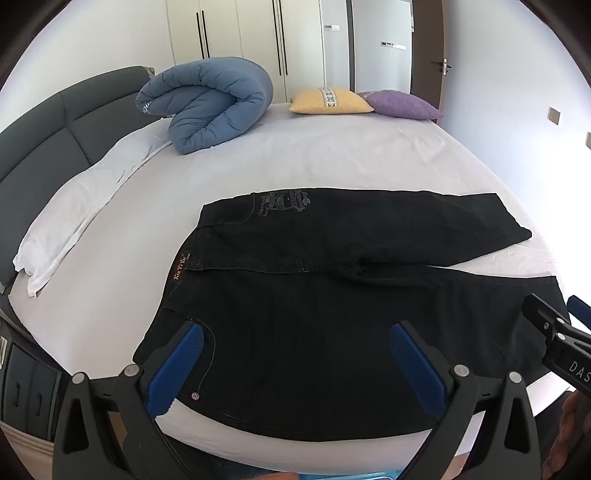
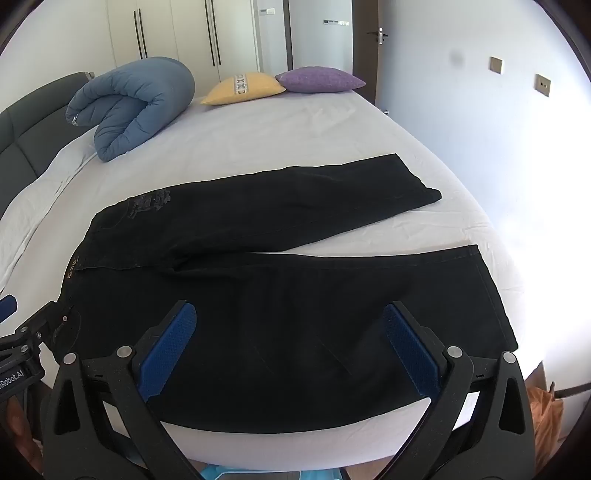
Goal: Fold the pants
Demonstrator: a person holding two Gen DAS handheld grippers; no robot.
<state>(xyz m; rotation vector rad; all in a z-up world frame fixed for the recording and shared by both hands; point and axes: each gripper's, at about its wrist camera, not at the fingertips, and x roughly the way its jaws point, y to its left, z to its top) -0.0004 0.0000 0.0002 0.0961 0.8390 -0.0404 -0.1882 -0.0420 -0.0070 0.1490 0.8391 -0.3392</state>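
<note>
Black pants (image 1: 332,295) lie flat on the white bed (image 1: 332,155), waistband to the left, both legs spread to the right; they also show in the right wrist view (image 2: 277,266). My left gripper (image 1: 295,343) is open and empty, hovering over the near hip and pocket part. My right gripper (image 2: 288,332) is open and empty over the near leg, and its tip shows at the right edge of the left wrist view (image 1: 554,325). The left gripper's tip shows at the left edge of the right wrist view (image 2: 33,332).
A rolled blue duvet (image 1: 207,103), a yellow cushion (image 1: 328,100) and a purple cushion (image 1: 402,105) lie at the far side of the bed. A white pillow (image 1: 85,206) lies along the grey headboard (image 1: 40,136) on the left. Wardrobes (image 1: 236,29) stand behind.
</note>
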